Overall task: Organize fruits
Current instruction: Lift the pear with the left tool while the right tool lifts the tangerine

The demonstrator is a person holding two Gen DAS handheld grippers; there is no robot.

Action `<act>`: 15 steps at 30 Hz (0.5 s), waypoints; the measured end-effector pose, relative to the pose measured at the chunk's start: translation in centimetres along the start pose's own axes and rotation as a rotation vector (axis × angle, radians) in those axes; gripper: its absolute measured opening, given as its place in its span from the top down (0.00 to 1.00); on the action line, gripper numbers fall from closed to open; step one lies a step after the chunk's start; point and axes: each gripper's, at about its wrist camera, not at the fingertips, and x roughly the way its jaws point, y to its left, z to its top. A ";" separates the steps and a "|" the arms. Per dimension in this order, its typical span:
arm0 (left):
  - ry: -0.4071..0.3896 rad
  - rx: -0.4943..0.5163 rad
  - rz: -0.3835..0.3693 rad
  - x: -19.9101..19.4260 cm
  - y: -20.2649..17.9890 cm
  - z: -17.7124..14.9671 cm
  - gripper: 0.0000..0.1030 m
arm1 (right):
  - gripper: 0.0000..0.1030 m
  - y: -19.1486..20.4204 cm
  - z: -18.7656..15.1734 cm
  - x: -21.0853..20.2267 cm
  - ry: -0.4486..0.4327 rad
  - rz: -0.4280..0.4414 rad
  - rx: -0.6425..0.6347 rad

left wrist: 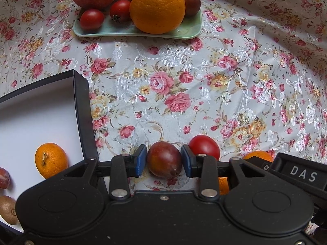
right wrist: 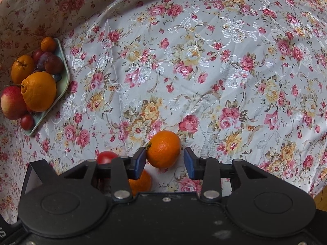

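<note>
Floral tablecloth [right wrist: 204,71]; soft daylight

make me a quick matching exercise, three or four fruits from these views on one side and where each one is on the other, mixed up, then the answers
Things:
1. plum
2. small mandarin
3. large orange
4. mandarin

Places:
A. on the green plate
B. inside the black box with the white floor
C. on the tablecloth, between the open fingers of the right tool
D. gripped between the blue pads of the left tool

Pairs: 1-D, 2-B, 3-A, 4-C
</note>
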 end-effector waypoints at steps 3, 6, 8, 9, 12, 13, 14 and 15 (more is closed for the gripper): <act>-0.004 0.002 0.003 0.1 -0.1 -0.1 0.55 | 0.61 0.5 -0.1 0.4 -0.015 -0.014 -0.027; -0.005 0.004 0.002 0.1 -0.1 -0.1 0.55 | 0.61 0.8 -0.2 0.8 -0.031 -0.047 -0.048; -0.004 0.007 -0.001 0.1 0.0 0.0 0.54 | 0.62 0.9 -0.2 1.2 -0.027 -0.069 -0.052; -0.004 0.011 -0.001 0.2 0.0 0.0 0.54 | 0.62 0.9 -0.2 1.3 -0.023 -0.070 -0.049; -0.003 0.021 0.000 0.2 0.0 0.1 0.53 | 0.64 0.7 -0.2 1.1 -0.017 -0.061 -0.019; -0.003 0.024 0.000 0.2 0.0 0.1 0.53 | 0.64 0.7 -0.2 1.1 -0.013 -0.062 -0.011; -0.004 0.029 0.002 0.2 0.0 0.1 0.52 | 0.64 0.6 -0.2 0.9 -0.009 -0.063 -0.002; -0.005 0.035 0.005 0.2 -0.1 0.0 0.52 | 0.64 0.4 -0.2 0.8 -0.006 -0.063 0.003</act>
